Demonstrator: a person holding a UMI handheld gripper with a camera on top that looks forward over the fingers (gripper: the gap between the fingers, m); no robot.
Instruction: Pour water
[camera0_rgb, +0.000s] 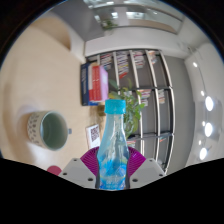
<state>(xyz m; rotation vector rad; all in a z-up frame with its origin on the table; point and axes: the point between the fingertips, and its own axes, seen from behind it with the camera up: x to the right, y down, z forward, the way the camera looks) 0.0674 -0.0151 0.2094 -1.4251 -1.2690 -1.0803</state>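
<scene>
**Bottle clamped, upright**

Beige surface with shelving behind. Hand-held gripper closed partway, both pink pads pressing a clear bottle, blue cap up, long axis vertical. Mug sits well to the side, apart.

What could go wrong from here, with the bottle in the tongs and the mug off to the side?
1. The water bottle stands between the tongs with its blue cap on; tipping it now would likely pour nothing.
2. The pads hold the bottle low on its body, so it might swing or slip when tilted.
3. The mug sits well aside from the bottle, so a hasty pour could miss onto the table.
</scene>
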